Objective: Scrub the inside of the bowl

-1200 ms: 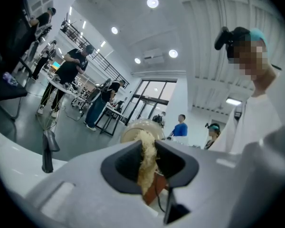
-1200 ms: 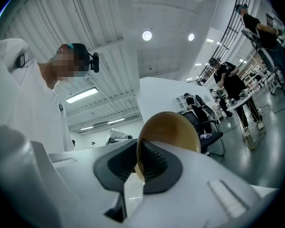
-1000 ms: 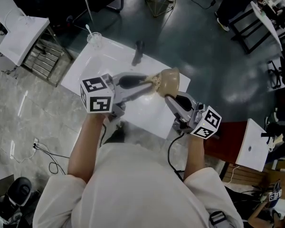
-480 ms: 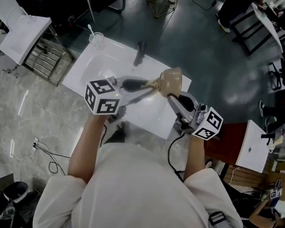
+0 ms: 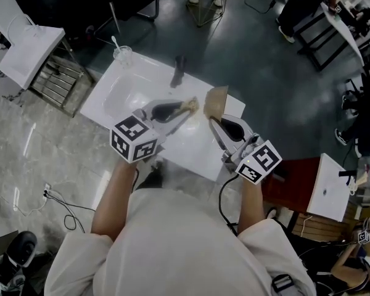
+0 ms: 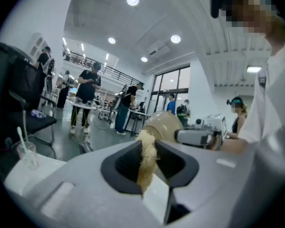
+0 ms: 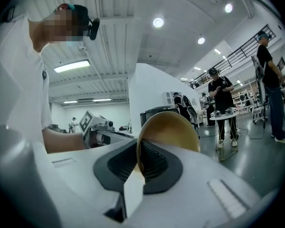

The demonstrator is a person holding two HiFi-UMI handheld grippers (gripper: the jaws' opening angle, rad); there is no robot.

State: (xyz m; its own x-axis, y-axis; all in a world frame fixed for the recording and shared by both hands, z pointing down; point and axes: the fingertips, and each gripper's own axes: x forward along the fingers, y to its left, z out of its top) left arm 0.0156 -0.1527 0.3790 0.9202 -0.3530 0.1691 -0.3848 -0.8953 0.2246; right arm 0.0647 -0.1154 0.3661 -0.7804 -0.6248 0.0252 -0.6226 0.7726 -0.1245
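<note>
In the head view my right gripper (image 5: 213, 121) is shut on the rim of a tan bowl (image 5: 216, 100), which hangs on edge above the white table (image 5: 120, 91). My left gripper (image 5: 185, 110) is shut on a straw-coloured scrubber (image 5: 190, 105); its tip is just left of the bowl, a small gap between them. The left gripper view shows the scrubber (image 6: 146, 158) pinched between the pads of the left gripper (image 6: 147, 148), with the bowl (image 6: 162, 124) beyond. In the right gripper view the bowl (image 7: 170, 127) stands upright in the right gripper (image 7: 138, 152).
A glass with a spoon (image 5: 123, 54) and a dark tool (image 5: 179, 70) sit at the table's far side. A wire rack (image 5: 52, 79) stands to the left, a white box (image 5: 327, 189) to the right. People stand in the hall (image 6: 89, 96).
The scrubber's tip was against the bowl; now the bowl has turned edge-on and stands slightly apart from it. Both grippers have rolled while staying in place.
</note>
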